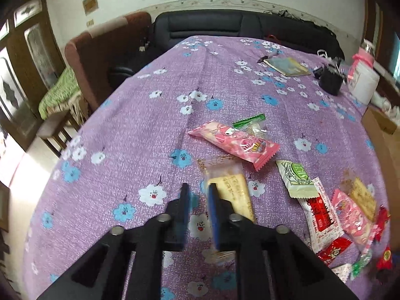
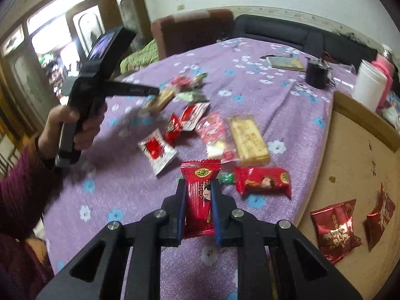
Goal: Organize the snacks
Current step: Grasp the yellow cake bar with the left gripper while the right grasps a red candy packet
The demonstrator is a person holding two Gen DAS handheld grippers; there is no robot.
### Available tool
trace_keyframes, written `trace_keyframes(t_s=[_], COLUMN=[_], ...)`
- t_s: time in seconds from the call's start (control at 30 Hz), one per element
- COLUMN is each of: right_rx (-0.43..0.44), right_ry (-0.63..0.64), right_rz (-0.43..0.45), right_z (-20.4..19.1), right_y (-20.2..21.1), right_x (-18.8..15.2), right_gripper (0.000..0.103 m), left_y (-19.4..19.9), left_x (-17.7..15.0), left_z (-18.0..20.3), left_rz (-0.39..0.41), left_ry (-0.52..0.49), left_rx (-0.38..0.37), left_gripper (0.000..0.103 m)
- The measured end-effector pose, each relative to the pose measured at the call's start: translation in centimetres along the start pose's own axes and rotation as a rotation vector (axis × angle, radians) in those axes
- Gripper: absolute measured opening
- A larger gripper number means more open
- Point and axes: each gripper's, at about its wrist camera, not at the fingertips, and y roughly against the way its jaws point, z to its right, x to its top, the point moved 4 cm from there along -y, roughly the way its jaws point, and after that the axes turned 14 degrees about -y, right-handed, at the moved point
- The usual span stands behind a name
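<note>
Snacks: right gripper (image 2: pixel 198 200) pinches a red packet (image 2: pixel 200 195) for the box (image 2: pixel 350 165); left gripper (image 1: pixel 198 200), slightly spread, flanks a biscuit pack (image 1: pixel 232 190)

Snack packets (image 1: pixel 235 142) strewn across purple floral tablecloth (image 1: pixel 130 130).

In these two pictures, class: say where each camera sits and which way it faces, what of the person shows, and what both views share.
Left wrist view: sits on the left gripper, looking down and forward over the purple flowered tablecloth at a cracker packet lying beside its fingers; no hand shows.
Right wrist view: sits on the right gripper, shut on a red snack packet, facing the snack pile; the person's left hand and sleeve show.
Shared: tablecloth, black cup, white canister.
</note>
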Motion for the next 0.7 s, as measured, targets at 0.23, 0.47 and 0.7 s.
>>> trace_keyframes(t_s=[0.23, 0.47, 0.7], right_rx=[0.021, 0.022, 0.024], right_ry=[-0.072, -0.097, -0.131], right_rz=[0.014, 0.033, 0.056], right_z=[0.9, 1.1, 1.7], right_y=[0.2, 0.7, 1.2], right_x=[0.7, 0.9, 1.3], right_gripper=[0.017, 0.017, 0.017], left_y=[-0.7, -1.1, 0.0], left_x=[0.3, 0.2, -0.2], left_z=[1.0, 3.2, 4.7], left_rz=[-0.017, -0.011, 0.029], left_ry=[0.014, -0.086, -0.175], left_rx=[-0.070, 0.012, 0.070], left_gripper=[0.078, 0.049, 0.035])
